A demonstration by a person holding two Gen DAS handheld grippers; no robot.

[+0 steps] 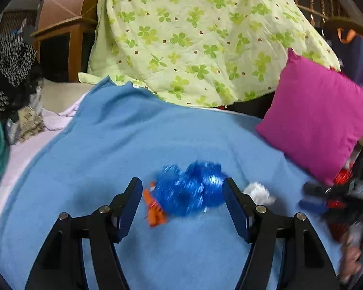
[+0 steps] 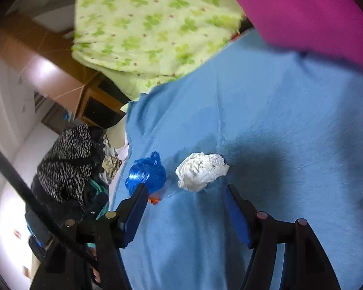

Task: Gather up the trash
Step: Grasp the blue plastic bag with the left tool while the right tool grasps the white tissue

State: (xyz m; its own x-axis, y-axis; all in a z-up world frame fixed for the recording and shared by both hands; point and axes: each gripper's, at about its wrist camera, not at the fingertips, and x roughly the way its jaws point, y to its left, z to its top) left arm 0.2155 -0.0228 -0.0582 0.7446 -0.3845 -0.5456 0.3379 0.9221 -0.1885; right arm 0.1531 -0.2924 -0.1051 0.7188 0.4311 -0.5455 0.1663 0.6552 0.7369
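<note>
A crumpled shiny blue plastic wrapper [image 1: 191, 188] lies on the blue blanket [image 1: 123, 145], with an orange scrap [image 1: 155, 207] at its left and a white crumpled paper ball [image 1: 259, 192] at its right. My left gripper [image 1: 182, 193] is open, its fingers on either side of the blue wrapper. In the right wrist view the paper ball [image 2: 200, 174] lies just ahead of my open right gripper [image 2: 185, 193]; the blue wrapper [image 2: 146, 174] and the orange scrap [image 2: 155, 200] sit by its left finger. The right gripper shows blurred at the right edge of the left wrist view [image 1: 326, 193].
A magenta pillow [image 1: 319, 118] leans at the right of the bed. A green clover quilt [image 1: 193, 36] is heaped at the back. Black-and-white clothing [image 1: 7, 67] and other garments are piled at the left beside a wooden cabinet [image 1: 67, 31].
</note>
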